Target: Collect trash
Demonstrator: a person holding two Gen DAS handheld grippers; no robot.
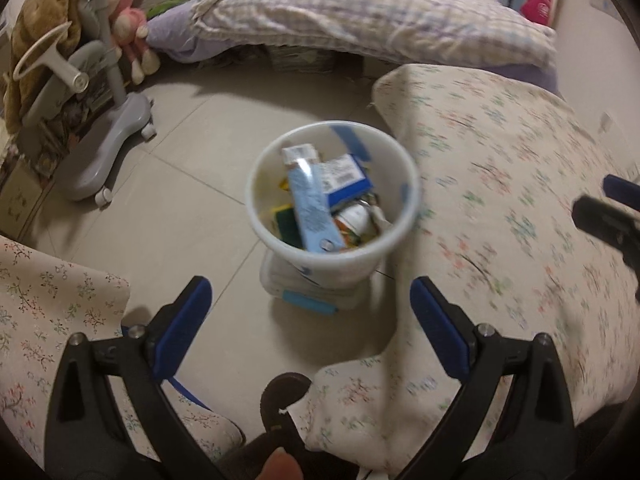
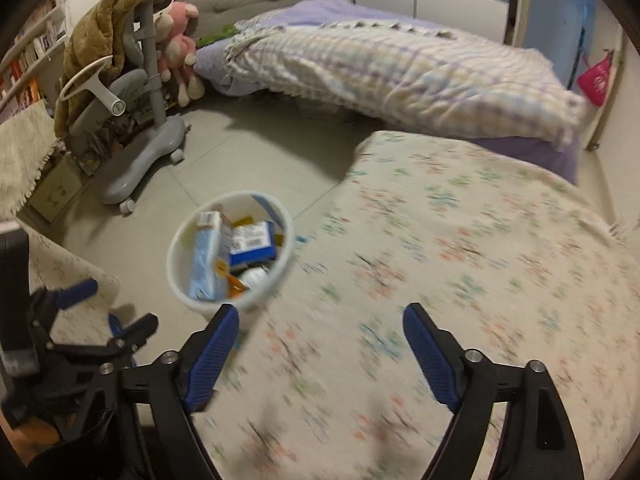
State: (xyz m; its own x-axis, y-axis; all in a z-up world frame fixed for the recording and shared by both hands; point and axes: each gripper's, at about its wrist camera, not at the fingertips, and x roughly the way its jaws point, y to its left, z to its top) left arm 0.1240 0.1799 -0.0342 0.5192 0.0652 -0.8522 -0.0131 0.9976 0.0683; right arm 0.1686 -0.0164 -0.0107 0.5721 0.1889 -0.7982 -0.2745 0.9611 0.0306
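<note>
Both grippers empty over a full bin, trash looks already collected.

Left gripper has its jaws spread wide, holding nothing, aimed at the bin, likely for a drop or a check. Right gripper is also spread and empty, over the floral mattress. The bin stands on the tile floor just beside the mattress edge; white, round, holding a pale blue carton, a blue box and blurred scraps. Beyond are a grey chair and a bed.
</note>
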